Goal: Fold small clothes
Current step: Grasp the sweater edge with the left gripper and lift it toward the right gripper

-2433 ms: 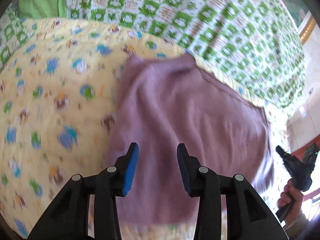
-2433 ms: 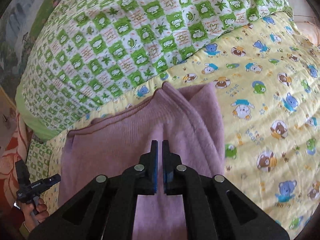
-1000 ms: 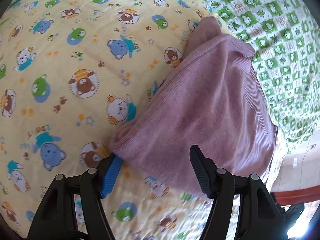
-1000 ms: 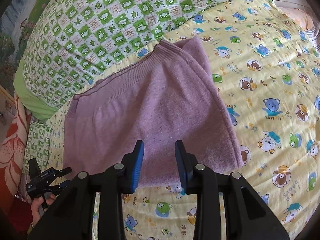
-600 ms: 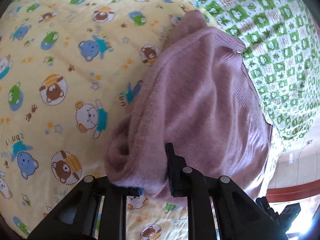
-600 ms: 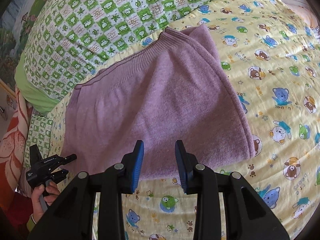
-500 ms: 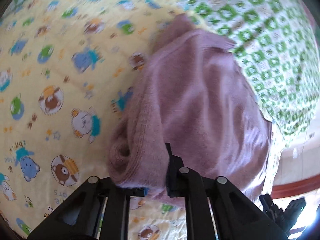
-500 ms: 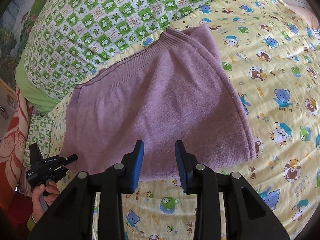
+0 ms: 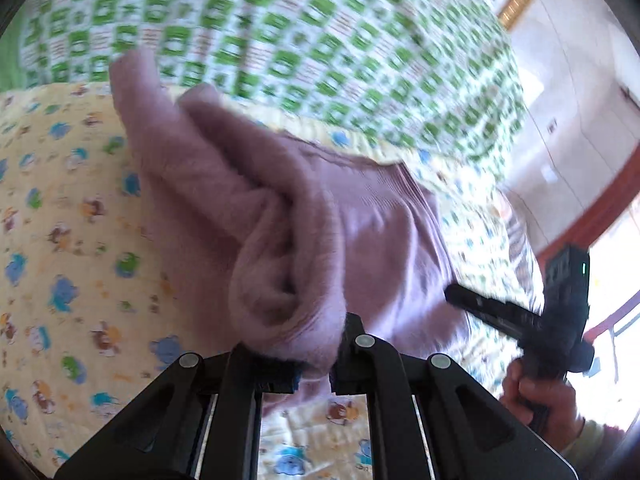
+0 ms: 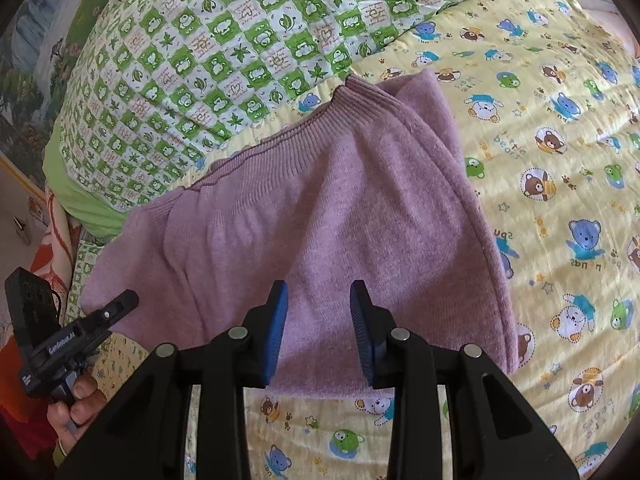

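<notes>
A small purple knit garment [image 10: 340, 216] lies on a yellow bear-print quilt [image 10: 560, 160]. My left gripper [image 9: 316, 356] is shut on a bunched corner of the purple garment [image 9: 288, 264] and holds it lifted and folded over the rest of the cloth. My right gripper [image 10: 318, 328] is open and empty, just above the garment's near edge. The right gripper also shows in the left wrist view [image 9: 520, 312], beside the garment's right side. In the right wrist view a hand-held gripper [image 10: 68, 340] shows at the lower left.
A green and white checked quilt [image 10: 240, 40] lies behind the garment. The bed's edge, pale floor and a red-brown wooden frame [image 9: 592, 216] are at the right of the left wrist view. An orange patterned cloth [image 10: 56, 240] is at the far left.
My left gripper closed on the garment's corner and has lifted it up and over toward the checked quilt. My right gripper opened earlier and has stayed open, moving closer to the garment.
</notes>
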`<move>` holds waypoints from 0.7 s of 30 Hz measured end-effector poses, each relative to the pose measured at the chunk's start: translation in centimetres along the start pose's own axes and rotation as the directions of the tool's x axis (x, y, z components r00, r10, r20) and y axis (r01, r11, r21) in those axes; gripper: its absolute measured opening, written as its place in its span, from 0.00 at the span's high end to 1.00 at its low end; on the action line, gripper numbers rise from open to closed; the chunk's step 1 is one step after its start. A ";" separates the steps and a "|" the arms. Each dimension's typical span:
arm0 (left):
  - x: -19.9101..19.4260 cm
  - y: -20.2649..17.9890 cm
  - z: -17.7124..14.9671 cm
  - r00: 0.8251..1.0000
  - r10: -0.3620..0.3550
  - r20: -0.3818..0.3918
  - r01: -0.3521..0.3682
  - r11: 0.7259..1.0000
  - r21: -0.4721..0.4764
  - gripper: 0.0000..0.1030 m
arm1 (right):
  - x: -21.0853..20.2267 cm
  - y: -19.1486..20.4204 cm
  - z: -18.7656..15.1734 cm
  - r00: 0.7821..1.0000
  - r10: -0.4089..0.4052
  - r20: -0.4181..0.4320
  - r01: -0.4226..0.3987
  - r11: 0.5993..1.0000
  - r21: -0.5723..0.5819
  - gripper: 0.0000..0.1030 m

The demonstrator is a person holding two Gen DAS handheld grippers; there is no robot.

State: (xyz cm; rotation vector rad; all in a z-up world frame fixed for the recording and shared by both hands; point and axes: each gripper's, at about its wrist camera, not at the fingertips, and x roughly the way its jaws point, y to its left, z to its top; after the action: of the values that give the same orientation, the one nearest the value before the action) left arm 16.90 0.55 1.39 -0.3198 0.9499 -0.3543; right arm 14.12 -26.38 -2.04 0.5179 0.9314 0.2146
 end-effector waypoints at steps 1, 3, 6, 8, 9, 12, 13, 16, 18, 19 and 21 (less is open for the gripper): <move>0.7 -0.5 -0.4 1.000 -0.007 -0.017 0.007 1.000 0.018 0.93 | 0.1 0.0 0.4 1.000 0.009 -0.001 -0.009 1.000 0.001 0.67; 2.6 -1.6 -1.4 0.997 -0.026 -0.070 0.029 0.998 0.046 0.93 | 0.6 0.0 1.1 1.000 0.028 -0.009 -0.028 1.000 -0.002 0.67; 5.5 -2.2 -3.0 0.990 -0.018 -0.141 0.028 0.997 0.072 0.93 | 1.8 0.3 2.2 0.998 0.061 -0.032 -0.061 0.998 -0.009 0.67; 7.1 -2.0 -3.8 0.984 0.002 -0.178 0.012 0.997 0.075 0.93 | 3.0 0.6 3.0 0.994 0.092 -0.057 -0.092 0.996 -0.006 0.67; 7.5 -1.9 -3.9 0.982 0.004 -0.186 0.010 0.997 0.072 0.93 | 3.8 0.9 3.5 0.991 0.109 -0.072 -0.110 0.994 -0.004 0.67; 7.8 -1.4 -4.1 0.981 -0.010 -0.191 0.019 0.999 0.048 0.93 | 5.9 1.8 4.7 0.978 0.182 -0.099 -0.183 0.983 0.002 0.50; 7.7 -1.3 -4.0 0.981 -0.012 -0.192 0.021 0.999 0.045 0.93 | 6.5 2.1 5.0 0.973 0.207 -0.107 -0.207 0.978 0.005 0.39; 7.7 -0.8 -3.8 0.981 -0.017 -0.196 0.025 0.999 0.037 0.93 | 8.9 3.4 6.1 0.952 0.273 -0.142 -0.276 0.961 -0.008 0.36; 7.8 -0.5 -3.8 0.980 -0.024 -0.199 0.030 0.999 0.026 0.93 | 10.6 4.5 6.8 0.939 0.296 -0.176 -0.305 0.952 -0.024 0.36; 7.6 -0.2 -4.0 0.979 -0.027 -0.200 0.032 0.999 0.022 0.93 | 11.6 5.2 7.1 0.931 0.308 -0.195 -0.320 0.947 -0.033 0.36; 7.6 0.0 -4.1 0.979 -0.032 -0.201 0.036 0.999 0.014 0.93 | 13.2 6.3 7.6 0.917 0.328 -0.226 -0.346 0.937 -0.042 0.36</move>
State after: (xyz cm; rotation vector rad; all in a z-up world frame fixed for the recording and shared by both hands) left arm 17.54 -3.16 -6.38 -0.2884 1.1395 -0.4318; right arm 28.29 -18.35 -4.47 0.5861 1.0358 0.6308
